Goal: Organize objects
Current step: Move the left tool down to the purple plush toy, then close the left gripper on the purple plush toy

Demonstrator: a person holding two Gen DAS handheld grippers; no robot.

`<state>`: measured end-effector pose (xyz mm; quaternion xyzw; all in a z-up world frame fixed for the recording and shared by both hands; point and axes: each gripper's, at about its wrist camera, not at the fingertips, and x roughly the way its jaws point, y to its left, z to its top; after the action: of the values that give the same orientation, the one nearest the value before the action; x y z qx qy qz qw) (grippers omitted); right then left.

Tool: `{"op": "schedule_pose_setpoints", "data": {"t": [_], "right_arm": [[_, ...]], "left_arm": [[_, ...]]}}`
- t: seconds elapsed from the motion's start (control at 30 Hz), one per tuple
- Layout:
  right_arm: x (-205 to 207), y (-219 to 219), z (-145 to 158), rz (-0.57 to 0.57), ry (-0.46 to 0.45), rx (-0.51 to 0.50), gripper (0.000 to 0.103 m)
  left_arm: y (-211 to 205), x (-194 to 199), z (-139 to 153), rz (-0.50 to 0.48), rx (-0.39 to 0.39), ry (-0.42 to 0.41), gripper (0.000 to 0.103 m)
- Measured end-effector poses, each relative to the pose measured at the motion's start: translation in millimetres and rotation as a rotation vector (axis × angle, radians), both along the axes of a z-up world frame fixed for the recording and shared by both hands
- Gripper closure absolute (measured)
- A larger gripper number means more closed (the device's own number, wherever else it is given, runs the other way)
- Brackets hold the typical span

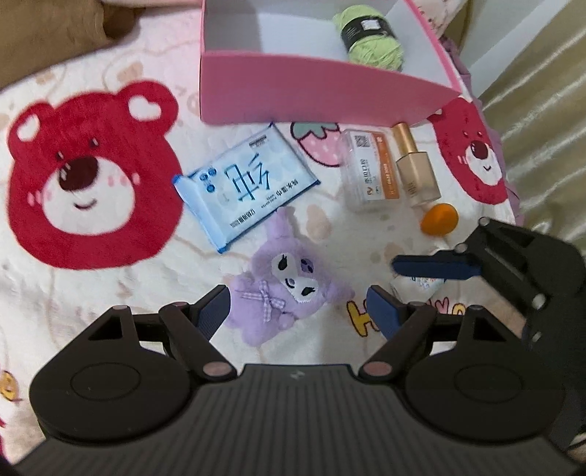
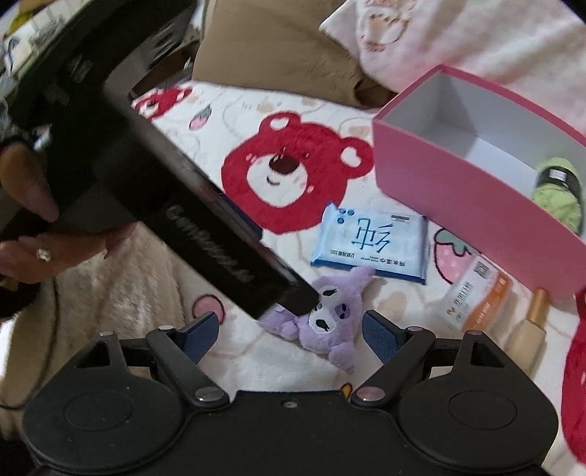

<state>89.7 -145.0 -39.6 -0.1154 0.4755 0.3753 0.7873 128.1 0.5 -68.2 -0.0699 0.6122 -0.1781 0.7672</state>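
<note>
From the left wrist camera, the left gripper (image 1: 296,307) has its jaws wide apart with nothing in them. Right between them, on the bear blanket (image 1: 95,175), lies a small purple plush toy (image 1: 289,282). It looks soft, squishy and very light. It should not slip or break. A good place to pinch it is across its fat middle, not the thin ears or the little bow. Farther off lie a blue wipes pack (image 1: 245,183), a clear card box (image 1: 368,170), a gold bottle (image 1: 414,164) and an orange sponge (image 1: 438,218). The pink box (image 1: 315,88) sits past them with green yarn (image 1: 370,33) inside. The right gripper (image 1: 421,278) shows at the side, jaws apart over a small white packet (image 1: 417,287).

From the right wrist camera, the right gripper (image 2: 291,335) also has open, empty jaws. The plush toy (image 2: 326,322) lies just ahead, partly hidden by the left gripper's black body (image 2: 175,197). The pink box (image 2: 457,190) is off to the right, well apart from the toy.
</note>
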Motion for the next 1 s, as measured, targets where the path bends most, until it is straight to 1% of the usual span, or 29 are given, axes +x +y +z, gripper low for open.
{"op": "schedule_pose_setpoints", "data": {"t": [0.17,0.27,0.43,0.53,0.57,0.6,0.63,0.7,0.73,0.8,0.9,1.0], "right_arm": [[4.7,17.5,-26.7,0.065,-0.017,-0.091,0.015],[10.1,21.7,-41.0,0.076,-0.008,-0.115,0.015],[18.9,23.6,-64.7,0.041,0.03,-0.114,0.015],[21.7,25.4,-77.8,0.014,0.05,-0.123,0.015],[22.6,26.0,-81.6,0.01,0.058,-0.127,0.015],[23.0,26.3,-84.4,0.007,0.06,-0.13,0.015],[23.3,26.5,-86.7,0.001,0.063,-0.135,0.016],[23.0,26.0,-88.3,-0.01,0.064,-0.129,0.025],[23.7,25.8,-87.6,-0.011,0.07,-0.121,0.027],[22.6,23.3,-85.2,-0.03,0.07,-0.117,0.035],[20.1,19.5,-83.0,-0.082,0.079,-0.124,0.04],[14.4,17.4,-80.4,-0.123,0.065,-0.136,0.042]], "left_arm": [[0.3,6.7,-22.9,0.038,-0.008,0.003,0.024],[3.2,9.7,-35.1,0.066,-0.034,0.019,0.026],[6.1,10.7,-49.6,0.094,-0.02,0.025,0.034],[9.1,12.1,-59.7,0.116,-0.018,0.035,0.043],[9.7,12.5,-63.9,0.121,-0.02,0.043,0.048],[9.9,12.6,-67.9,0.124,-0.022,0.051,0.05],[10.0,12.4,-70.6,0.128,-0.018,0.051,0.05],[11.5,11.9,-72.8,0.134,-0.029,0.039,0.051],[11.8,11.5,-72.8,0.137,-0.031,0.031,0.052],[12.1,10.5,-71.9,0.142,-0.037,0.008,0.054],[11.1,9.9,-72.4,0.153,-0.051,-0.013,0.054],[9.3,8.2,-69.4,0.167,-0.059,-0.043,0.055]]}}
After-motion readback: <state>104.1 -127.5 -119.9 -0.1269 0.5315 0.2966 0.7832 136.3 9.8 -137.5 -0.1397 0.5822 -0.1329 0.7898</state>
